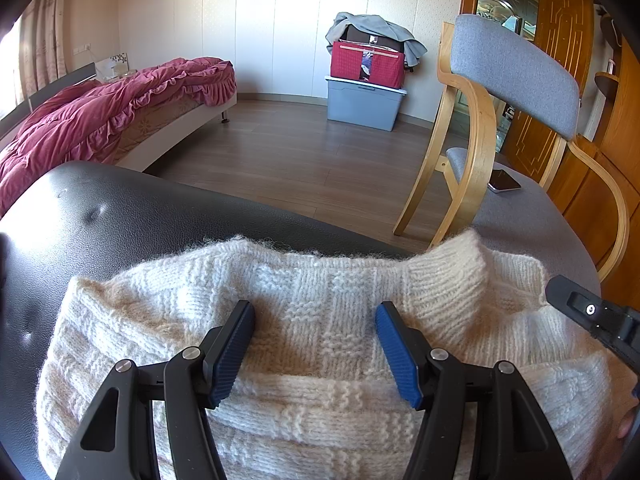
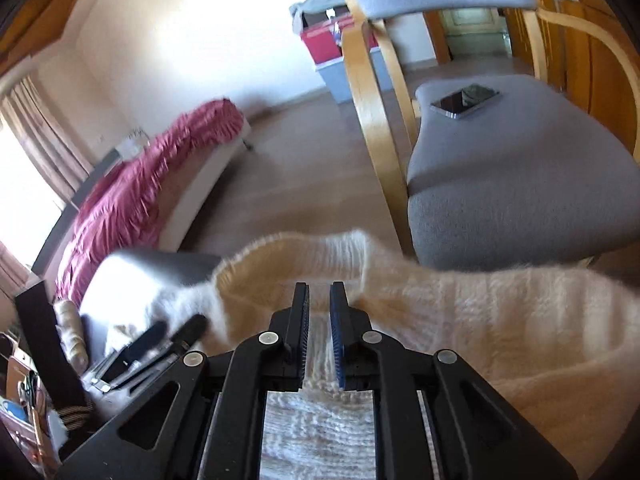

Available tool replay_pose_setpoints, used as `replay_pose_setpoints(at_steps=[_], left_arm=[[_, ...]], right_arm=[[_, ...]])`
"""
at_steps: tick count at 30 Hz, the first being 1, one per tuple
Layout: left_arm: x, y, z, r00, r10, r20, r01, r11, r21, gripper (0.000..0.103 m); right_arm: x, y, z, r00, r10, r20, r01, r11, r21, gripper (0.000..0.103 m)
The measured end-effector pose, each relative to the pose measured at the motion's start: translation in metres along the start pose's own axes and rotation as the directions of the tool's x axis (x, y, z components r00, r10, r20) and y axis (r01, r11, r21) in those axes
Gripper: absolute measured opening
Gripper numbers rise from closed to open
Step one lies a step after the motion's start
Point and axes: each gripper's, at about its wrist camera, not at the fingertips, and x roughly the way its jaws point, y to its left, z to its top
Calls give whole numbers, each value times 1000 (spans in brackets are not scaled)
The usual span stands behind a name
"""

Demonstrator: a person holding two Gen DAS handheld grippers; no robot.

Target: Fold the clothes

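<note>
The left gripper (image 1: 316,354) stands with its two blue-padded fingers (image 1: 234,354) wide apart, holding nothing. Both fingers hover over a cream knitted sweater (image 1: 312,300), which lies spread on a dark padded surface (image 1: 120,216) and fills the space between and ahead of them; whether the tips touch the knit cannot be told.

The right gripper (image 2: 319,336) has its fingers (image 2: 300,332) drawn nearly together, and a fold of the sweater (image 2: 500,320) sits in the narrow gap between the pads, gripped there. From the grip the knit rises ahead of the fingertips, its ribbed edge (image 2: 296,246) lifted and blurred, and more of it drapes away to the right of the fingers.

Far ahead of the left fingers, against the wall, a grey plastic bin (image 1: 362,104) carries a red fabric box (image 1: 366,65) on its lid; what either holds cannot be seen, and a grey cloth (image 1: 372,28) lies heaped over the top.

Ahead and right of both grippers stands a wooden chair (image 1: 476,132) with a phone (image 2: 466,101) lying on its grey seat cushion. Ahead and left is a bed (image 1: 100,116) under a pink cover.
</note>
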Motion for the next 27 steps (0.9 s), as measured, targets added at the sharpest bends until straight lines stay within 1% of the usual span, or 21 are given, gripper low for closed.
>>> replay_pose_setpoints(at_steps=[1, 4, 5, 6, 8, 11, 12, 14, 15, 17, 18, 20, 22, 24, 27], left_arm=[[0, 0, 0, 1000, 0, 0, 0, 1000, 0, 64], [0, 0, 0, 1000, 0, 0, 0, 1000, 1, 64], [0, 0, 0, 1000, 1, 0, -1, 1000, 1, 64], [0, 0, 0, 1000, 0, 0, 0, 1000, 1, 64], [0, 0, 0, 1000, 0, 0, 0, 1000, 1, 64], [0, 0, 1, 1000, -2, 0, 2, 1000, 0, 64], [0, 0, 1, 1000, -2, -1, 2, 1000, 1, 64], [0, 1, 2, 1000, -2, -1, 2, 1000, 1, 64], [0, 2, 2, 1000, -2, -1, 2, 1000, 1, 64], [0, 1, 2, 1000, -2, -1, 2, 1000, 1, 64], [0, 1, 2, 1000, -1, -1, 1, 1000, 1, 64], [0, 2, 2, 1000, -3, -1, 3, 1000, 1, 64], [0, 2, 2, 1000, -2, -1, 2, 1000, 2, 64], [0, 2, 2, 1000, -2, -1, 2, 1000, 2, 64], [0, 1, 1, 1000, -2, -1, 2, 1000, 1, 64]], right_arm=[[0, 2, 0, 1000, 3, -5, -3, 1000, -11, 12], [12, 11, -4, 997, 30, -65, -33, 999, -40, 12], [19, 12, -6, 996, 20, -90, -25, 998, -52, 12], [25, 14, -9, 994, -12, -107, 4, 997, -74, 11], [27, 19, -12, 995, -37, -94, 28, 994, -101, 11], [13, 13, -7, 999, -20, -51, 18, 999, -45, 11], [5, 7, -3, 1000, -16, -19, 16, 1000, -13, 12], [-12, 1, 4, 998, -64, 31, 63, 998, 12, 12], [-17, 0, 6, 994, -98, 40, 98, 995, 6, 12], [-16, -2, 8, 990, -137, 31, 137, 991, -3, 12], [-13, -4, 8, 991, -134, 15, 134, 991, 2, 12], [-2, -9, 5, 994, -102, -31, 102, 994, 23, 12], [7, -10, 3, 993, -100, -56, 102, 994, 25, 12], [12, -15, -1, 989, -137, -61, 137, 991, -4, 12], [14, -15, -5, 987, -156, -41, 156, 988, -11, 11]])
